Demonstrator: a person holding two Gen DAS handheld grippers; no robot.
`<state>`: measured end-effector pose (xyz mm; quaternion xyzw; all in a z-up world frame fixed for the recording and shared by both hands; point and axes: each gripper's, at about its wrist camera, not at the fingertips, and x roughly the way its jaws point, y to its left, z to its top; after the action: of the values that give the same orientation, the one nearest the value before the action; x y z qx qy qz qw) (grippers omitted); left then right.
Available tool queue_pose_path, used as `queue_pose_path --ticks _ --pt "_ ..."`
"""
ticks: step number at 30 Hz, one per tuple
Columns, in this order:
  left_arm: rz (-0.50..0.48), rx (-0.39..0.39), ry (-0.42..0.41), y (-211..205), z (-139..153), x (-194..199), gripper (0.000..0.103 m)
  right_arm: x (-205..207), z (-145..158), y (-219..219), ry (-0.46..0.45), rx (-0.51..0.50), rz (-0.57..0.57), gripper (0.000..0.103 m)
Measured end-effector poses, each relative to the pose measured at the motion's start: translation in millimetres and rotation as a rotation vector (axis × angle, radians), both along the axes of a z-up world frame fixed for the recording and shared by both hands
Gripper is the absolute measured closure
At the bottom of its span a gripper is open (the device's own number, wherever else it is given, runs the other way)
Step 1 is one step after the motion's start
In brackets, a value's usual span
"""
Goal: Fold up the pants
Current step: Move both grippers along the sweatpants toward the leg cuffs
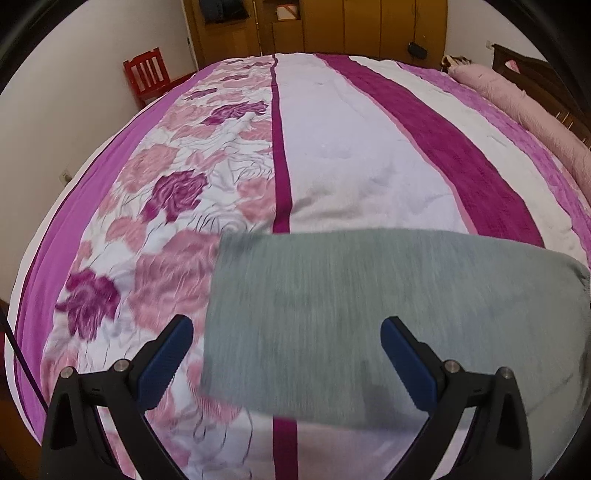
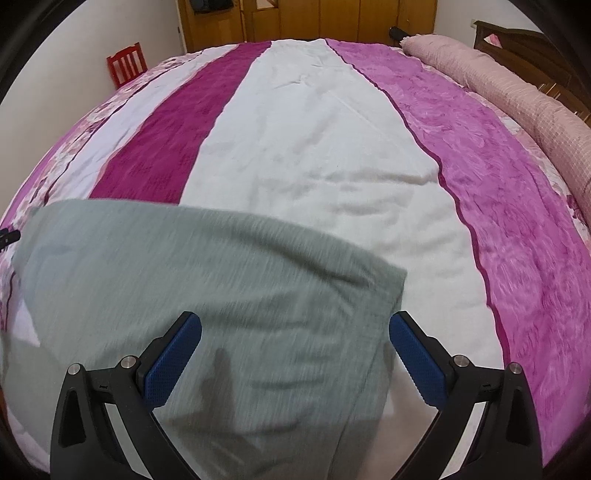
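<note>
Grey-green pants (image 1: pixel 388 314) lie flat on the bed as a wide folded band, their left edge near the floral stripe. My left gripper (image 1: pixel 287 328) hovers open just above the pants' left part, with nothing between its blue pads. In the right wrist view the same pants (image 2: pixel 207 280) spread from the left edge to a corner at the right. The right gripper (image 2: pixel 295 325) is open above that right end, its right finger (image 2: pixel 417 362) past the cloth's edge over the white stripe. Both views are motion-blurred.
The bedspread (image 2: pixel 317 147) has white, magenta and floral stripes. A rolled pink blanket (image 2: pixel 517 88) lies along the headboard at the right. A red chair (image 1: pixel 147 72) stands by the far left wall, and wooden wardrobes (image 1: pixel 332 26) stand behind the bed.
</note>
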<state>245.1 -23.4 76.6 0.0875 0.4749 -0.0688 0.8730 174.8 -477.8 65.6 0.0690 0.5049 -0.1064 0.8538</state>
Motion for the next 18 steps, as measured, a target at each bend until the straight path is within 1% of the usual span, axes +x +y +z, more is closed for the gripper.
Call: queue_pose_path --ticks 4,9,13,16,18 --pt "0.013 -0.033 0.025 2 -8 23 0.0 17 -6 -7 0.003 0.002 -0.005 0.0" --pt "0.055 -0.048 0.04 12 -21 49 0.0 34 -12 -16 0.004 0.021 -0.011 0.0" --pt "0.065 -0.069 0.051 21 -32 65 0.0 46 -17 -22 -0.005 0.016 -0.019 0.0" --pt "0.086 -0.055 0.051 27 -40 76 0.0 56 -25 -26 0.001 0.028 -0.03 0.0" --pt "0.079 -0.04 0.051 28 -45 82 0.0 63 -34 -27 0.013 0.036 -0.036 0.0"
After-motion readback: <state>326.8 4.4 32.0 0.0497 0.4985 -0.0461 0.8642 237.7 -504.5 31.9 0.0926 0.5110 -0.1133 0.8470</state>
